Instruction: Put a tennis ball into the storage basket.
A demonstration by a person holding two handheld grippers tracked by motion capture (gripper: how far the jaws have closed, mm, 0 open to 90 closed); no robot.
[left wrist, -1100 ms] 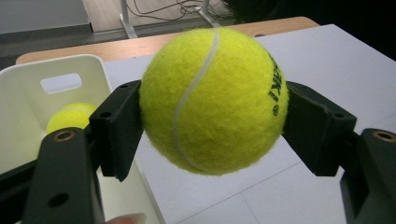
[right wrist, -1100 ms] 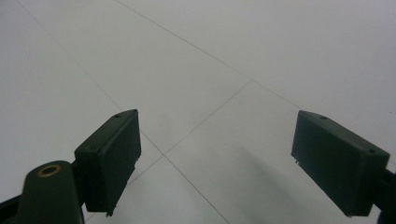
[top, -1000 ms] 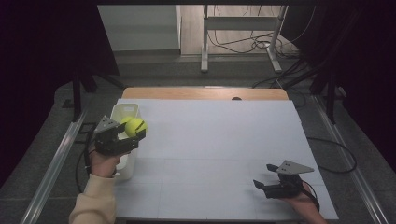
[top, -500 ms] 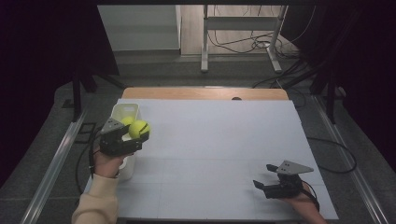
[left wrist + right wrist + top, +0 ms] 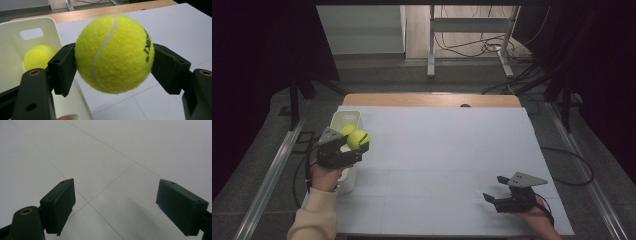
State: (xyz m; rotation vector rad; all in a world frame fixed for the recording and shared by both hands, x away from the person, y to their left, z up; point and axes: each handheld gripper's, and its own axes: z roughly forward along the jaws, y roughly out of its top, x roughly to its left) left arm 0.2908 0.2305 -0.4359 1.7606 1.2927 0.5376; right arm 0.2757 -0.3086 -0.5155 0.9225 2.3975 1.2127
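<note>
Fingers of the left gripper [image 5: 113, 72] pinched a tennis ball [image 5: 114, 53] just beside the white bin [image 5: 15, 62], seemingly carrying it to or from there. Its own view revealed a second ball [image 5: 37, 57] inside. Well apart from the bin, the right gripper [image 5: 498, 192] rested with fingers spread over the desk [image 5: 447, 150].

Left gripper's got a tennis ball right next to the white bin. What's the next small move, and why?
Probably shift the left gripper sideways over the white bin, then open. Its jaws are clamped on the tennis ball, which hangs beside the bin's rim, above the table rather than the opening. A second ball already lies inside, so it likely belongs there.
</note>
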